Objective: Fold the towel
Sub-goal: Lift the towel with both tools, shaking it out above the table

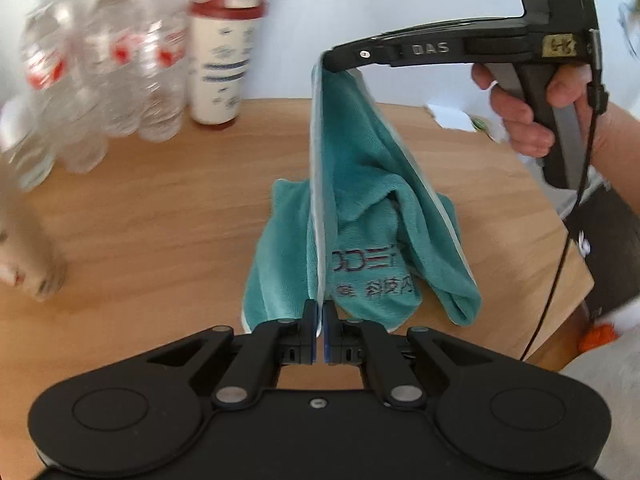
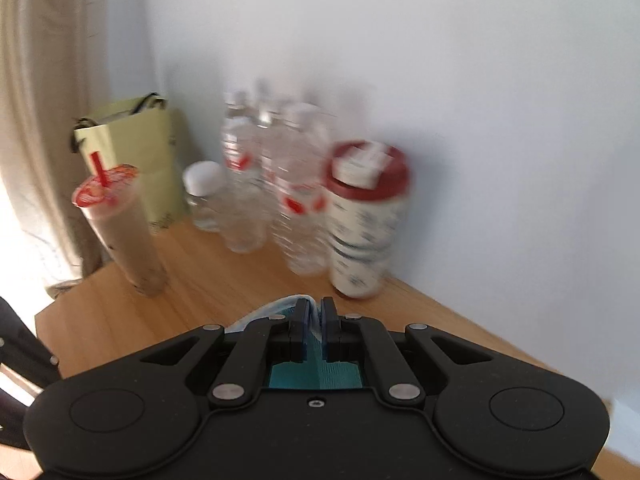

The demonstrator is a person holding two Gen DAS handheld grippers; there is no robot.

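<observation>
Left wrist view: the left gripper [image 1: 320, 320] is pinching the teal towel's [image 1: 360, 220] white-trimmed edge while the right gripper [image 1: 326, 60] is lifting another corner, the rest draping onto the wooden table [image 1: 160, 220], probably to spread it. Right wrist view: the right gripper is clamping towel cloth above the table, facing water bottles [image 2: 272, 184].

My left wrist camera sits just behind my left gripper [image 1: 319, 322] and looks down and forward across the wooden table [image 1: 160, 220] toward the wall, close to the surface. My right wrist camera sits behind my right gripper [image 2: 316, 320], higher, facing the wall corner. Both views share the red-lidded cup [image 1: 226, 54] [image 2: 366, 220] and the water bottles [image 1: 132, 64] [image 2: 276, 184].
</observation>
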